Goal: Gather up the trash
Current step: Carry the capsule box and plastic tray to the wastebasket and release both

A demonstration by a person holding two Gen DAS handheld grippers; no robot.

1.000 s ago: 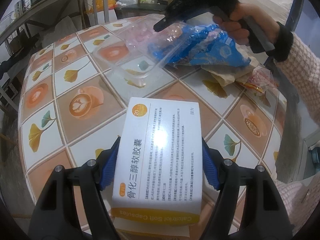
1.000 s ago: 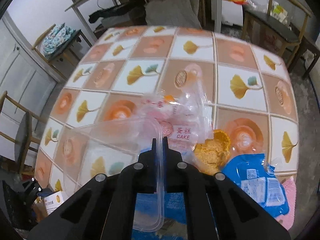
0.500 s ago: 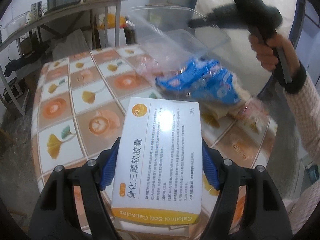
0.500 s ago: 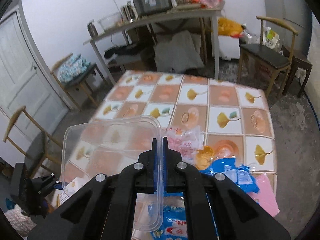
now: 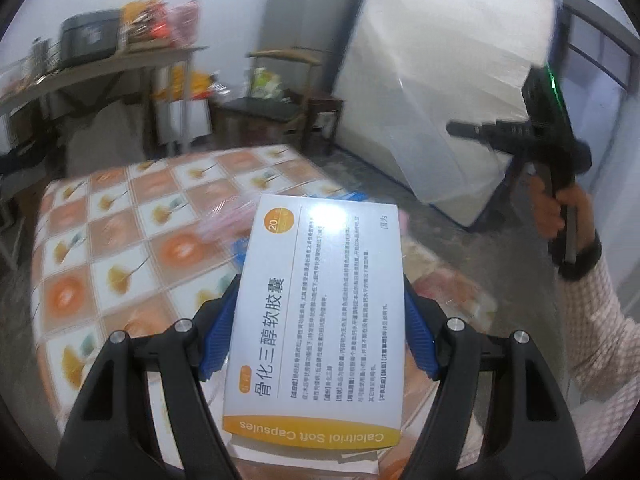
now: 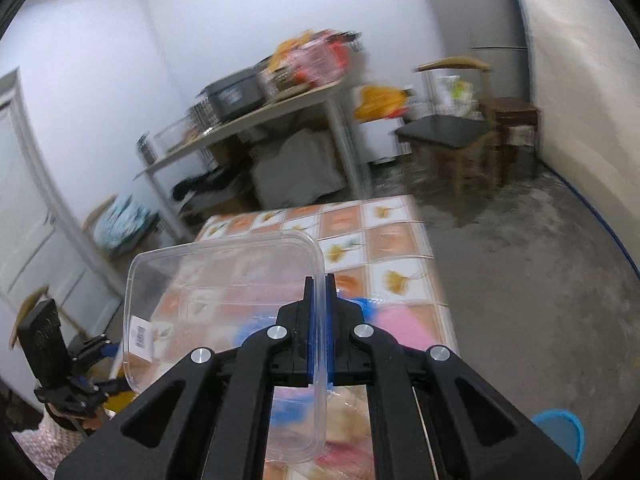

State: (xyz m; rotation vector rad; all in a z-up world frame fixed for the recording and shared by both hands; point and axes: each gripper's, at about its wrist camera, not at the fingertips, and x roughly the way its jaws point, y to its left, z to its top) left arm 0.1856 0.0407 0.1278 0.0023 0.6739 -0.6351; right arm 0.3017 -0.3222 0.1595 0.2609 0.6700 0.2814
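A white and orange medicine box [image 5: 320, 312] fills the middle of the left wrist view, and my left gripper [image 5: 318, 332] is shut on its two long sides, held above the tiled table [image 5: 120, 248]. My right gripper [image 6: 319, 284] is shut on the rim of a clear plastic container [image 6: 224, 292], lifted high above the table [image 6: 384, 248]. From the left wrist view the same right gripper [image 5: 460, 128] shows at the far right in a person's hand, with the clear container [image 5: 436, 148] hanging from it. Blue and pink wrappers [image 6: 376, 312] lie blurred on the table under the container.
A side table [image 6: 256, 120] with boxes and bags stands against the far wall. A wooden chair [image 6: 448, 132] sits beside it, and a white mattress [image 5: 440, 72] leans on the wall. A blue bin [image 6: 560, 432] is on the concrete floor at lower right.
Both grippers rose from the table. The right one swung up and to the right with the clear container, leaving the wrappers behind. The medicine box stayed clamped in the left gripper.
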